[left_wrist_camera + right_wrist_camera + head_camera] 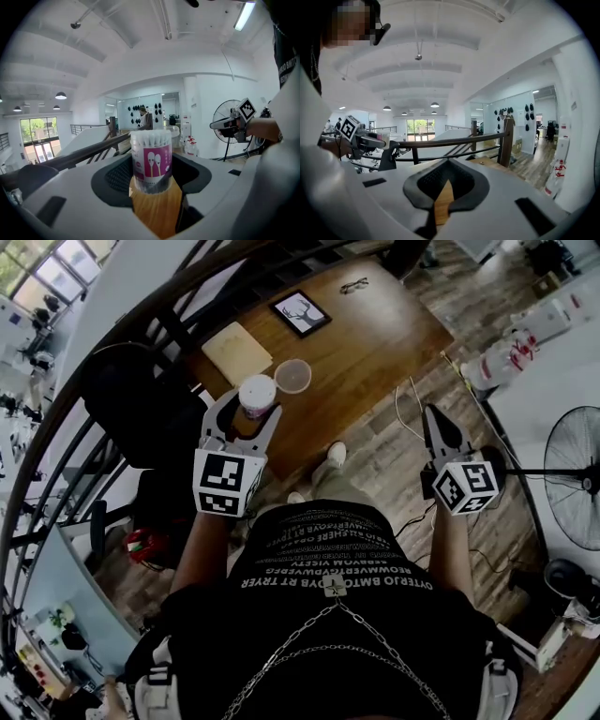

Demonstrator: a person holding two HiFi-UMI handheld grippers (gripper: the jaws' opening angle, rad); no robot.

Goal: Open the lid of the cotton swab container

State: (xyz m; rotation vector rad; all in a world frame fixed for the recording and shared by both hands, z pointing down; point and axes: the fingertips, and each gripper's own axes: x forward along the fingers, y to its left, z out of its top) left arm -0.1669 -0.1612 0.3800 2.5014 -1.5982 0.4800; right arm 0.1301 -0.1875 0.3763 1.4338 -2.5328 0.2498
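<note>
Left gripper (251, 407) clamped on cotton swab container (151, 161); right gripper (433, 413) closed on nothing
I find the cotton swab container upright between the left gripper's jaws, above the near edge of the wooden table (375, 343); a clear round lid (292, 376) lies on the table just beyond its tips. The right gripper, well off to its right, has its jaws pressed together, empty
</note>
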